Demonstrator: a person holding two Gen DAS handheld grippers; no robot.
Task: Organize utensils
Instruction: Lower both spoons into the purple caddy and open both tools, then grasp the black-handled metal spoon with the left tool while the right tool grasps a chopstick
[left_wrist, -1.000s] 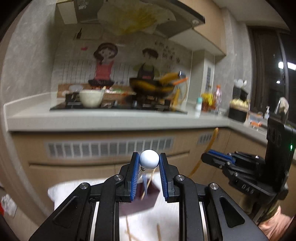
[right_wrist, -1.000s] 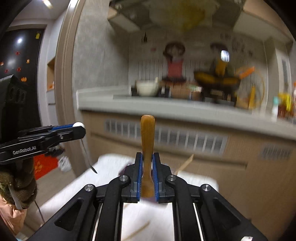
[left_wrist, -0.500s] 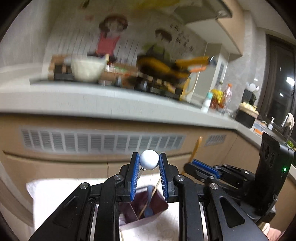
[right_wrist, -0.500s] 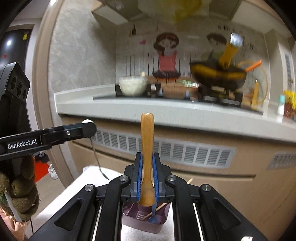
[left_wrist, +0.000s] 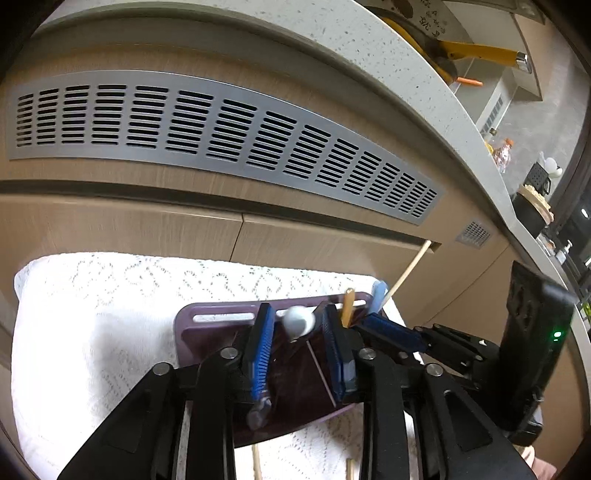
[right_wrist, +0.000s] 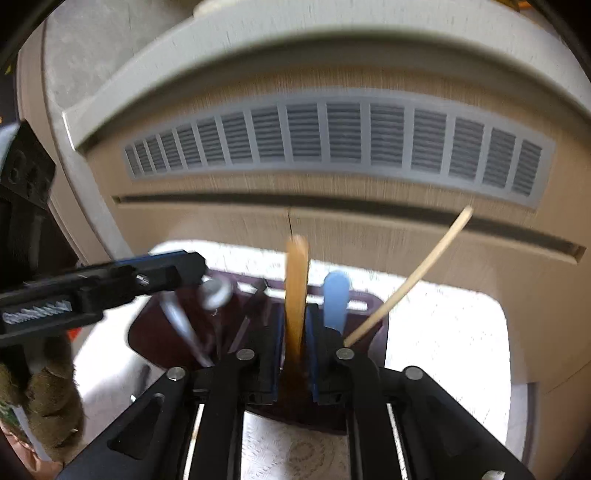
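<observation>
Both grippers sit over the purple utensil holder (left_wrist: 221, 318), which stands on a white lace-patterned cloth (left_wrist: 92, 302) in front of wooden cabinet fronts with a grey vent grille (left_wrist: 221, 125).

Left gripper (left_wrist: 297, 350): jaws released, spread wide. A white-ball-topped utensil (left_wrist: 298, 322) sits in the gap between the blue pads (left_wrist: 260, 354); ball touches neither pad clearly. Its thin shaft runs down into the holder. Image blurred around the ball.

Right gripper (right_wrist: 294, 354): jaws clenched on the wooden spatula (right_wrist: 296, 291), handle upright, lower end down inside the holder (right_wrist: 147, 332). Motion blur in this view.

Already in the holder: blue handle (right_wrist: 336, 301) just right of the spatula; a chopstick (right_wrist: 410, 277) leaning out to the far right. In the right wrist view the left gripper (right_wrist: 192, 269) enters from the left, the ball (right_wrist: 216, 291) just beside its tip.

Loose sticks lie on the cloth at the near edge (left_wrist: 256, 463).
</observation>
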